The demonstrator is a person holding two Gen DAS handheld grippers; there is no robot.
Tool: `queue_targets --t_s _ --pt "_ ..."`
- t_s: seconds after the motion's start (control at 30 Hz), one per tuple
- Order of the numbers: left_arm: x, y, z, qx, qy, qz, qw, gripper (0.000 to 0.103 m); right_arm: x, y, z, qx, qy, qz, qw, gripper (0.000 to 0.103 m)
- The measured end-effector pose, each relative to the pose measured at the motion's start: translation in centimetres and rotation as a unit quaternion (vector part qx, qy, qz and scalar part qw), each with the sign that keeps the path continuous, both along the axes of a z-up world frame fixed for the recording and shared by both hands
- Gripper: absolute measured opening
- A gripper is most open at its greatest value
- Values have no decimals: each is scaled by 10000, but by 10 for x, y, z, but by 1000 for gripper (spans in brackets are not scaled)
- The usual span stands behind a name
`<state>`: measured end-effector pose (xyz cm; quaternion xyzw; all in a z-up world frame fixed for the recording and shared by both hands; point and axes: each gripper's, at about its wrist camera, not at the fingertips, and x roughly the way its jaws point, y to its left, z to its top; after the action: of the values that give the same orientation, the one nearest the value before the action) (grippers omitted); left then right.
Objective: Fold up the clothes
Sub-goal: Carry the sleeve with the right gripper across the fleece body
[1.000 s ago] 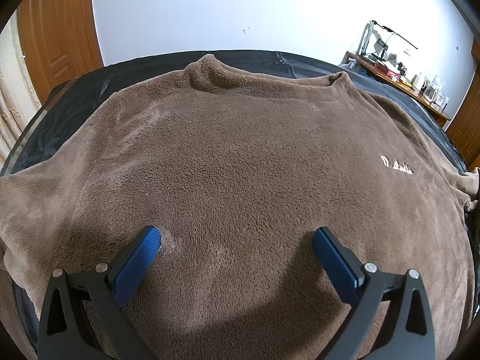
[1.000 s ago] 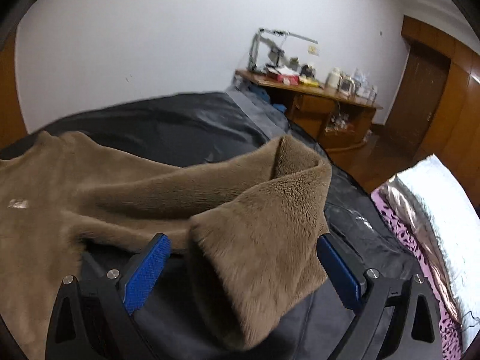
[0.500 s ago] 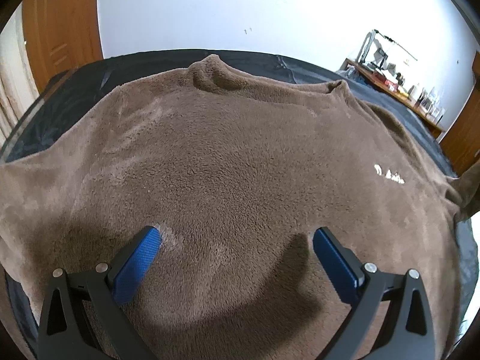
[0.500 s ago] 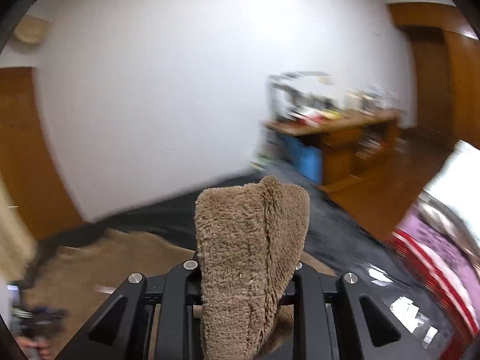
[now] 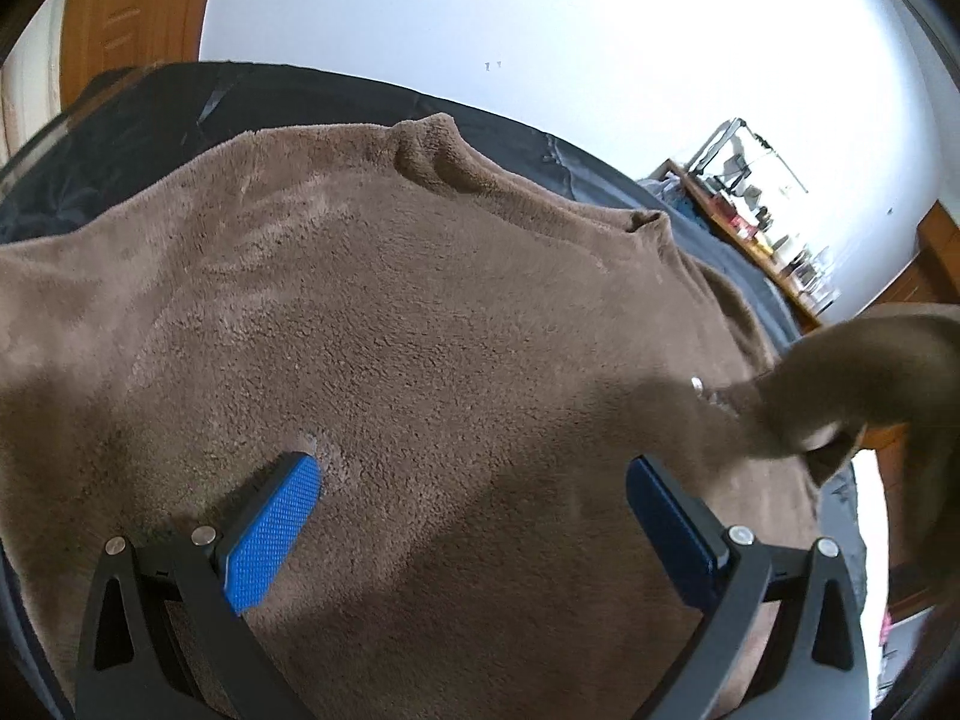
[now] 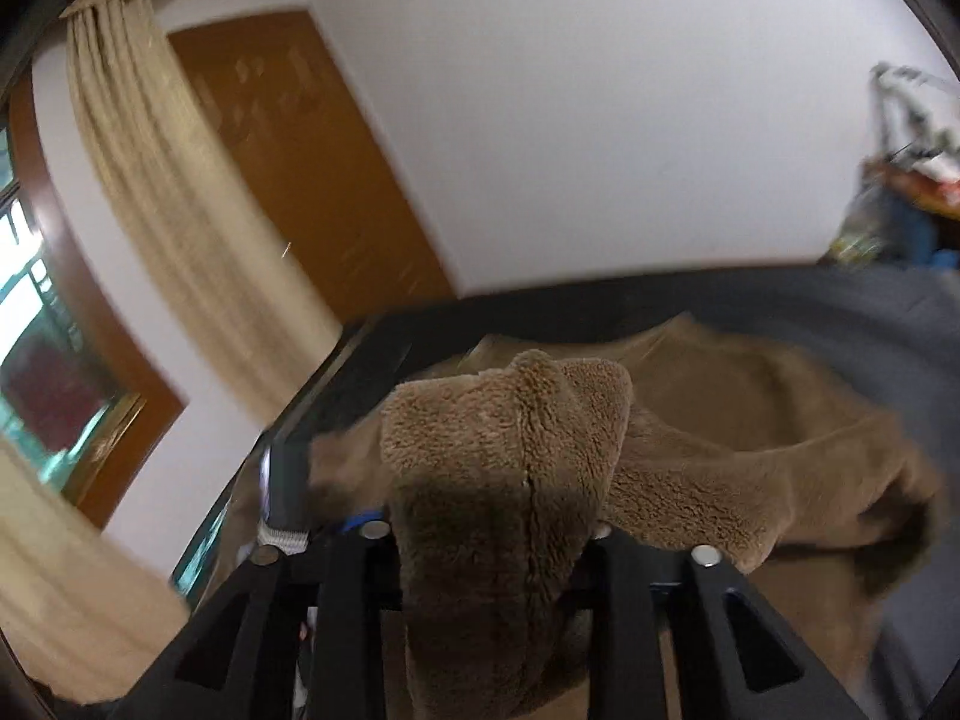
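- Fleece sweater [image 5: 420, 330], brown and thick-piled, is spread front-up over a dark bed cover [image 5: 150, 120], its collar [image 5: 432, 150] toward the far wall and a small pale logo [image 5: 699, 385] partly hidden at the right chest.
- One sleeve [image 6: 510, 450] is lifted off the bed: its cuff end is clamped in the right gripper [image 6: 486, 534], whose jaws are closed down on the fleece with the cuff bulging out above them.
- In the left wrist view the raised sleeve [image 5: 870, 372] is seen arching in from the right edge, above the sweater's body.
- The left gripper [image 5: 474, 498] is spread wide and grips nothing; it is held low over the lower chest, its blue pads [image 5: 270, 528] at the pile, though whether they press on it cannot be told.
- The step in hand is judged to be the folding-in of the right-hand sleeve across the body.
- The next move calls for the cuff to be carried over the chest and laid flat, with no twist left in the sleeve and the body kept from sliding on the smooth cover.
- The other sleeve is seen only in part at the left edge, so its lie cannot be told.
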<state>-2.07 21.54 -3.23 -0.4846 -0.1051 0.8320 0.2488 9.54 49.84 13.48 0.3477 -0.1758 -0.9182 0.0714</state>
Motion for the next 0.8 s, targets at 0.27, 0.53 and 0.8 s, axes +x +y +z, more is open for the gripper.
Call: queue_targets --t_s 0.27,0.53,0.8 --pt "-1 0 0 332 -154 -113 9993 102 -6 -5 -29 -267 -11 189 9995 85" --pt "0 4 0 384 -126 -189 9990 102 -1 33 -63 -60 -524 -440 9976 85" --pt "0 7 0 566 -154 -347 9977 102 19 63 -102 -206 -984 -808 9917 85"
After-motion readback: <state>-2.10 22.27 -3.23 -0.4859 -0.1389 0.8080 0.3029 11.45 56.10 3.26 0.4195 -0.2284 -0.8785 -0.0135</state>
